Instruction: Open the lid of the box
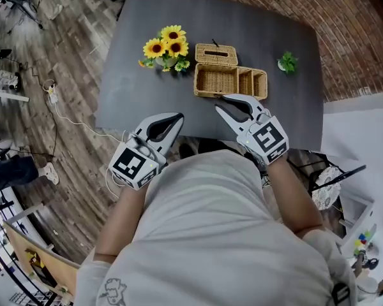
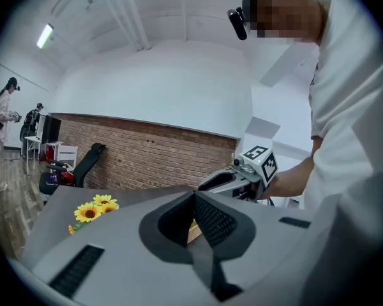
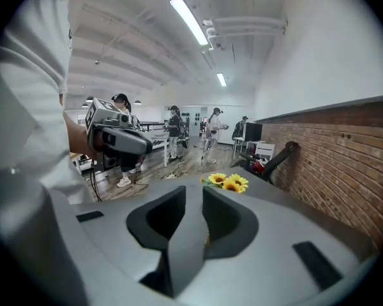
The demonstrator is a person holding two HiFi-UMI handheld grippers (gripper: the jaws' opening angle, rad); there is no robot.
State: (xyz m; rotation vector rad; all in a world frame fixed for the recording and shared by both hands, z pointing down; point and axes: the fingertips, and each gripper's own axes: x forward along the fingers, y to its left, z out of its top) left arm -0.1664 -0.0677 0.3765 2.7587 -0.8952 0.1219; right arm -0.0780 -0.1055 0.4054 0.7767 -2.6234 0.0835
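Wicker box [image 1: 230, 82] sits mid tabletop [image 1: 127, 94]; lid [image 1: 216, 55] is tipped up along the box's 12 o'clock edge, compartments exposed; sunflowers [image 1: 166, 46] at the box's 10 o'clock, small green plant [image 1: 287, 62] at its 2 o'clock, both clear of it. Right hand-held gripper [image 1: 221, 101] at the box's 6 o'clock, tips just beside the near wall; jaws a narrow gap apart, nothing between them. Left hand-held gripper [image 1: 177, 117] at the box's 7 o'clock, over the tabletop's near edge, apart from the box; jaws pressed together, empty.
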